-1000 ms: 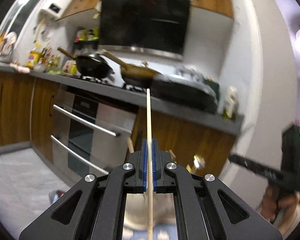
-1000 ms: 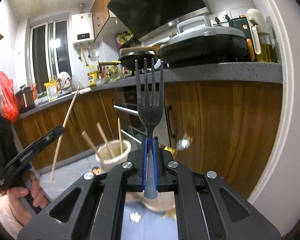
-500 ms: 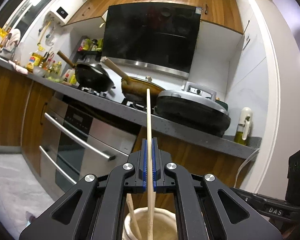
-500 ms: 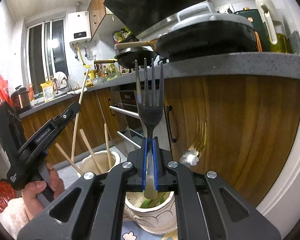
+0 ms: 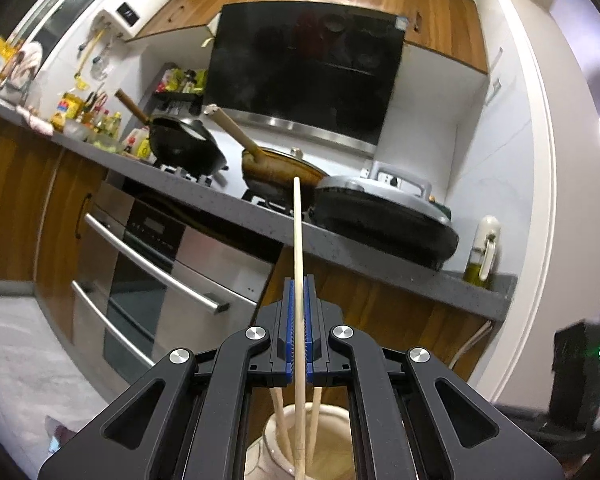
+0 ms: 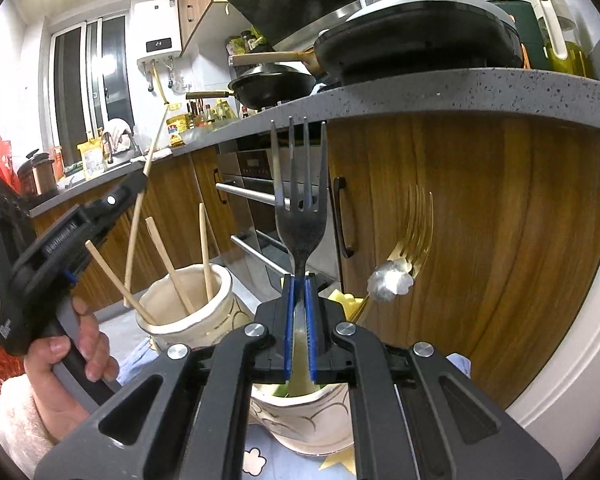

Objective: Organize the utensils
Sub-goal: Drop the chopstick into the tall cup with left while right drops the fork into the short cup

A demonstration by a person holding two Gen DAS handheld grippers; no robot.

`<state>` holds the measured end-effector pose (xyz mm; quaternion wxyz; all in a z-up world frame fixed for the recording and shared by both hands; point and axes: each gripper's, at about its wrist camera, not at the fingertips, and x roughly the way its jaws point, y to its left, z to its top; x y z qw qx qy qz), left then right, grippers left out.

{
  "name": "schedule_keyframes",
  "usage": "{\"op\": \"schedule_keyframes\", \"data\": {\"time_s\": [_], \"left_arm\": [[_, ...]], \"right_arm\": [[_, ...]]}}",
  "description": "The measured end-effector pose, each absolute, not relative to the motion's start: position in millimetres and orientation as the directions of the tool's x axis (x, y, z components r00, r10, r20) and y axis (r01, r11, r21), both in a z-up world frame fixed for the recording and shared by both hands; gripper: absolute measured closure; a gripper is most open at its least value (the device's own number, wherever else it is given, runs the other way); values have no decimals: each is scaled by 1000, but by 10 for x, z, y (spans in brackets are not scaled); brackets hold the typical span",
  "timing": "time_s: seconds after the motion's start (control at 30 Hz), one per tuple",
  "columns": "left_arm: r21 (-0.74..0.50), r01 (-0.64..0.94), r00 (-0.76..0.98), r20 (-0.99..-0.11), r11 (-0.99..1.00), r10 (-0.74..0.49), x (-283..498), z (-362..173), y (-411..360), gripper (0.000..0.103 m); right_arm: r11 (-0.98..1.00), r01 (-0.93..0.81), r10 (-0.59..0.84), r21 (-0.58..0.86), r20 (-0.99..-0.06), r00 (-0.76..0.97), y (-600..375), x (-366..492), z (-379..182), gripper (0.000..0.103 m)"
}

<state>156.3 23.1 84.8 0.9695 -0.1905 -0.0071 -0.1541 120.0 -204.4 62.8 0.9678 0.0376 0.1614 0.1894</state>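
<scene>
Gripping: left gripper [image 5: 298, 328] clamped chopstick [image 5: 297, 240] above cream jar [image 5: 276, 436] | right gripper [image 6: 300, 312] clamped fork [image 6: 300, 216] over second jar [image 6: 300, 416]

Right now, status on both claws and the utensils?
Left claw shut on chopstick, over chopstick jar. Right claw shut on fork, over second jar. Nothing blocking.

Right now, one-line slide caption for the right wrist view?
Right tongs grip a dark fork above a cream holder; left tongs lower a chopstick.
</scene>
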Motion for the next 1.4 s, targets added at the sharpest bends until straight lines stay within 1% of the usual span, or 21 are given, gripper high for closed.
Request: {"op": "schedule_keyframes", "data": {"time_s": [0.07,0.23,0.47,0.7,0.87,1.03,1.17,1.2,1.27,1.4], "left_arm": [[-376,303,952,73,876,-298,1601,878,225,98],[-342,308,950,62,888,-306,1674,861,84,98],[-382,321,943,48,867,-328,1735,760,168,98],[-341,345,934,31,874,-356,1600,751,163,98],[-278,326,937,-31,903,-348,1414,697,151,98],[-242,334,929,-78,911,-362,1334,611,106,98],[-206,311,933,-117,928,-339,1343,566,65,98],[-177,298,937,-133,938,-323,1345,553,32,98],[-144,291,939,-149,946,-311,1338,542,-10,98],[-123,285,939,-165,951,-302,1309,560,-42,98]], "right_arm": [[926,-353,378,137,-299,876,-2044,1205,623,98],[927,-351,376,136,-296,878,-2055,1207,622,98],[927,-349,375,139,-301,877,-2083,1244,590,98],[926,-355,377,126,-313,872,-2077,1244,582,98],[925,-366,380,108,-343,859,-2053,1252,509,98],[927,-364,372,94,-376,849,-2003,1280,432,98],[927,-361,370,100,-395,841,-1986,1313,392,98],[928,-360,368,99,-401,839,-1979,1324,383,98],[928,-359,365,97,-414,834,-1963,1344,356,98],[932,-349,355,93,-419,836,-1950,1379,344,97]]}}
